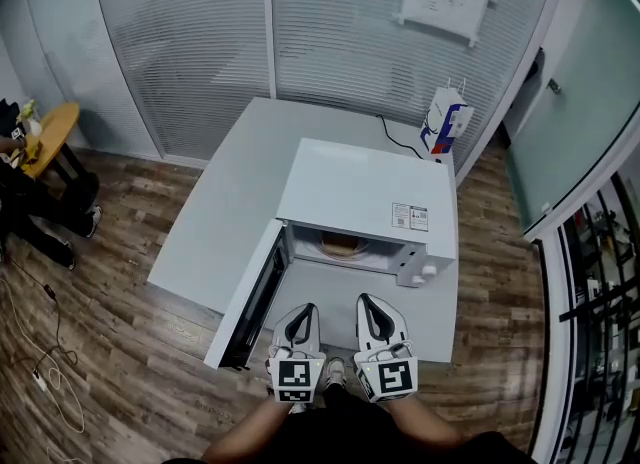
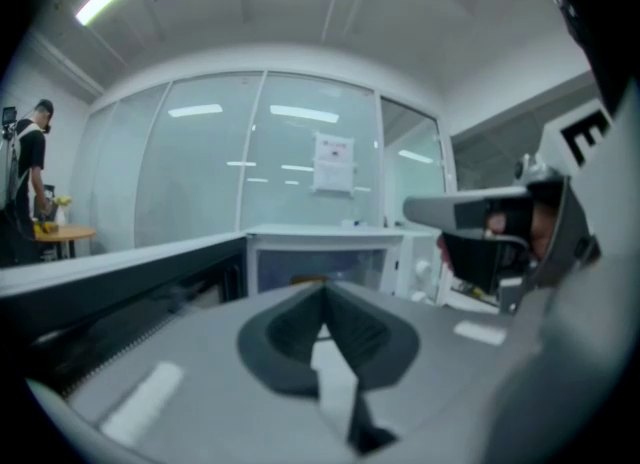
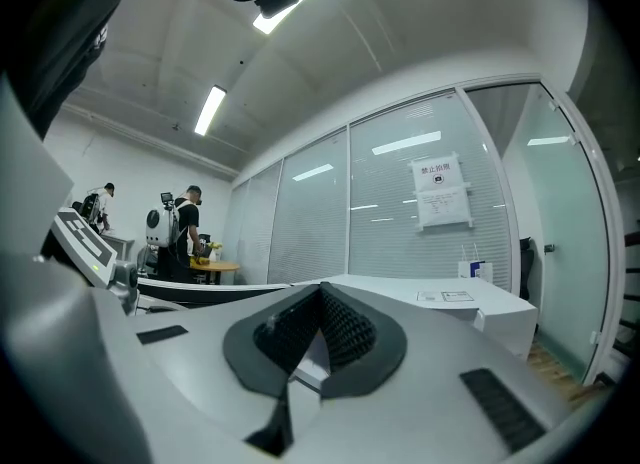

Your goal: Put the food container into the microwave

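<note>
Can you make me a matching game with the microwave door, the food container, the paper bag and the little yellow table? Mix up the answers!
Things:
1. white microwave's door
2. round brownish food container
3. white and blue paper bag
4. round yellow side table

Places or states:
A. inside the microwave
B. at the far left of the head view
C. swung open
D. at the white table's far right corner

Pairs: 1-C, 2-A, 3-D, 4-B

One microwave [image 1: 360,192], one food container [image 1: 341,244], two grippers [image 1: 303,314] [image 1: 370,306], one paper bag [image 1: 446,121].
</note>
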Tool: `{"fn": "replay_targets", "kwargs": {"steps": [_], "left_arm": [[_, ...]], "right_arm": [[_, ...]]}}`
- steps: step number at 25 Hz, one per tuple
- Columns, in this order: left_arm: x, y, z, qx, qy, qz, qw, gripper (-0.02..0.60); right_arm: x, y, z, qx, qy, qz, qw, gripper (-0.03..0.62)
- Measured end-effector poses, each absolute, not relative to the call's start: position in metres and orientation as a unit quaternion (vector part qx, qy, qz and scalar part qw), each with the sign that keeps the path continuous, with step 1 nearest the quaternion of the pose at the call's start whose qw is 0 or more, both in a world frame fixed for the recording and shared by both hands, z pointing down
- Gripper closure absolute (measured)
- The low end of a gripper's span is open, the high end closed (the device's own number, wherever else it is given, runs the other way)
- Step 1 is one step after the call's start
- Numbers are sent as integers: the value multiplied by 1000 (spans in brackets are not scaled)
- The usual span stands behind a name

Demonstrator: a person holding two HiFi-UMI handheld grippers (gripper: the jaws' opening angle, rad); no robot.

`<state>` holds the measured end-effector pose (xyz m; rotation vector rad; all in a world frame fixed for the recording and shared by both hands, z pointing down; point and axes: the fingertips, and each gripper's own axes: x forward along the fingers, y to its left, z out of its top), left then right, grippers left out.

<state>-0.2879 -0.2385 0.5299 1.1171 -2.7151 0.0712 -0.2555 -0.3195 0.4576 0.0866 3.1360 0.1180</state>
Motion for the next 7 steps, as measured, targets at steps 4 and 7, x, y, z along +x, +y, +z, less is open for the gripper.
{"fn": "replay_targets", "kwargs": {"steps": [4, 7], "left_arm": [[-290, -233, 530, 377, -920, 24, 101, 575], [-294, -230, 531, 376, -921, 22, 101, 575]], "right_arm": [[-255, -317, 458, 23, 999, 38, 2, 595], [-257, -314, 457, 22, 999, 40, 3, 595]]}}
